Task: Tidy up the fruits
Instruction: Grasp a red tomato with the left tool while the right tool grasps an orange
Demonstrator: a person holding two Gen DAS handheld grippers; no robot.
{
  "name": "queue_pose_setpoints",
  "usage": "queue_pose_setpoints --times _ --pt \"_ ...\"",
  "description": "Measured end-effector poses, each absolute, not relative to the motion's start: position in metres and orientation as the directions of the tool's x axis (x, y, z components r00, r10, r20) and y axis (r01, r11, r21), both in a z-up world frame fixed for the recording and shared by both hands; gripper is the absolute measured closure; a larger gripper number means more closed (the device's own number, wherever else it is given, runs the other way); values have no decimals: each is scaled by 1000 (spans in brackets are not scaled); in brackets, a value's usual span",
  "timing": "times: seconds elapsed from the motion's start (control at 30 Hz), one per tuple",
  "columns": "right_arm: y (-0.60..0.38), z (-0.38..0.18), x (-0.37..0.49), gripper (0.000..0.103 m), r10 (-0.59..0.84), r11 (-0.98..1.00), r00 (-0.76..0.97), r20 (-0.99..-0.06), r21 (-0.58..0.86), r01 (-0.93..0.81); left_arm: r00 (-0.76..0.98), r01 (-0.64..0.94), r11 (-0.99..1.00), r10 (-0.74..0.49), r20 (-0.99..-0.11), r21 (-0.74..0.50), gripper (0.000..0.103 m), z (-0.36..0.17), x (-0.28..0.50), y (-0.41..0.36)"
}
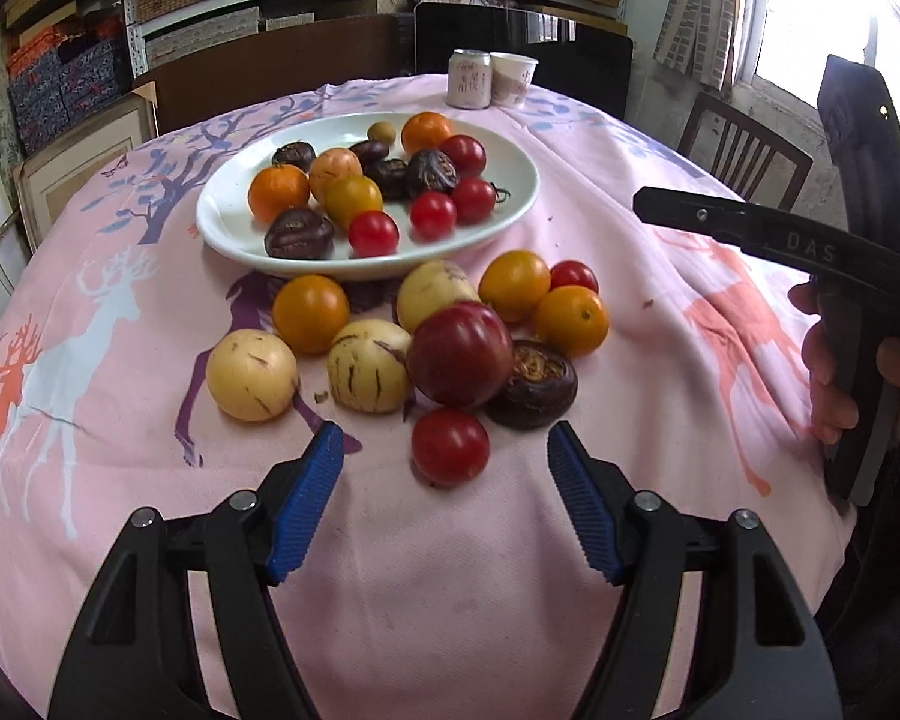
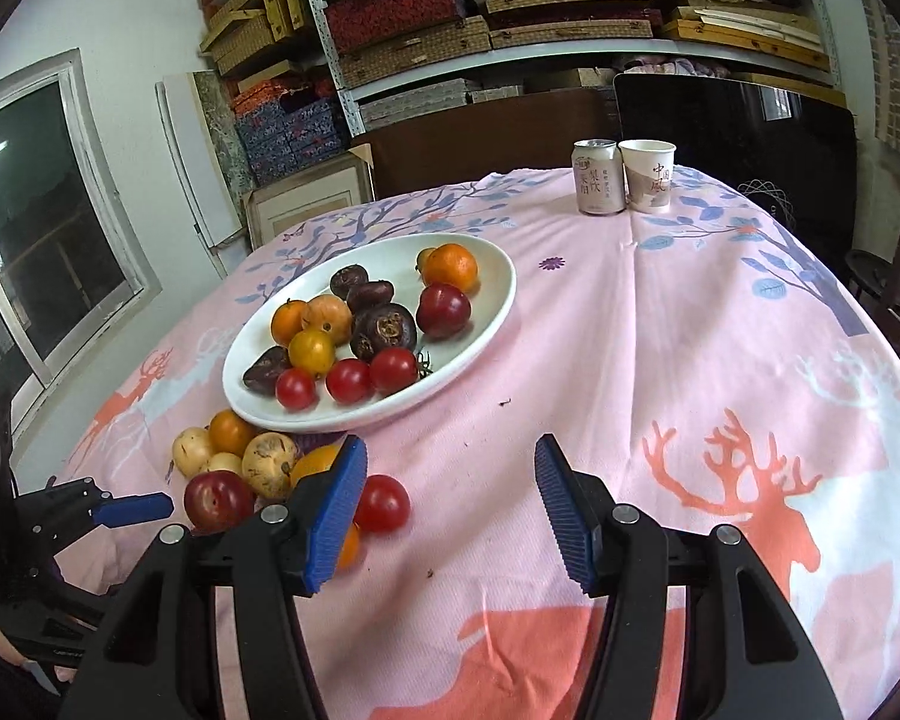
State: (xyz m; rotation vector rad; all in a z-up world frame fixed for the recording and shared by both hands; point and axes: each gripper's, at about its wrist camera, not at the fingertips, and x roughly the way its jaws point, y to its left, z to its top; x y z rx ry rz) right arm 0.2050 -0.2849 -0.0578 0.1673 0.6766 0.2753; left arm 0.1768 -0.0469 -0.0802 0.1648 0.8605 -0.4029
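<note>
A white oval plate (image 1: 228,222) on the pink deer-print tablecloth (image 1: 450,570) holds small red tomatoes, oranges, yellow fruit and dark wrinkled purple ones. Near it, loose on the cloth, lies a cluster (image 1: 414,342): pale striped yellow fruits, oranges, a big dark-red plum, red tomatoes. The left gripper (image 1: 444,456) stands open and empty, just short of a red tomato (image 1: 450,447). The right gripper (image 2: 450,480) is open too, holding nothing.

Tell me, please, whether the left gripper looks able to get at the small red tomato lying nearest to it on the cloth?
Probably yes. The left gripper stands open with nothing between its fingers, and the small red tomato lies straight ahead, a little apart from the pile.
</note>
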Motion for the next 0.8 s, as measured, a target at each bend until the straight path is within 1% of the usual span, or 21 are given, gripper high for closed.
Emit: queue_pose_setpoints --times 0.13,0.2,0.23,0.27,0.3,0.37,0.43,0.47,0.5,0.63,0.8 --pt "-289 -62 205 44 314 946 736 -600 263 -189 579 412 911 -259 -773 3 38 -85 176 -56" --pt "-288 -64 207 44 319 944 728 -606 270 -188 566 409 913 -252 -785 2 48 -89 180 -58" --pt "-288 -65 208 44 321 944 725 -610 271 -190 556 409 913 -253 -792 -4 49 -91 182 -58" --pt "-288 -65 208 44 323 943 723 -611 271 -193 551 409 912 -256 -795 -10 52 -91 183 -59" --pt "-287 -65 207 44 326 943 722 -610 270 -197 547 411 912 -258 -796 -13 59 -92 184 -59" --pt "-285 -65 207 44 329 942 719 -612 268 -203 547 409 913 -255 -797 -11 60 -93 186 -60" --pt "-284 -65 206 44 331 941 717 -614 267 -206 546 405 914 -257 -797 -17 67 -93 187 -59" --pt "-284 -66 206 44 332 941 716 -614 268 -207 547 403 915 -259 -796 -21 73 -93 187 -58" --pt "-284 -66 206 44 332 941 715 -615 268 -207 551 399 917 -259 -793 -22 75 -92 186 -57" --pt "-283 -65 205 44 334 941 714 -615 263 -213 555 412 911 -268 -787 -19 75 -89 175 -57" --pt "-272 -61 198 44 333 943 719 -610 214 -255 562 391 919 -280 -778 -49 75 -85 160 -44"
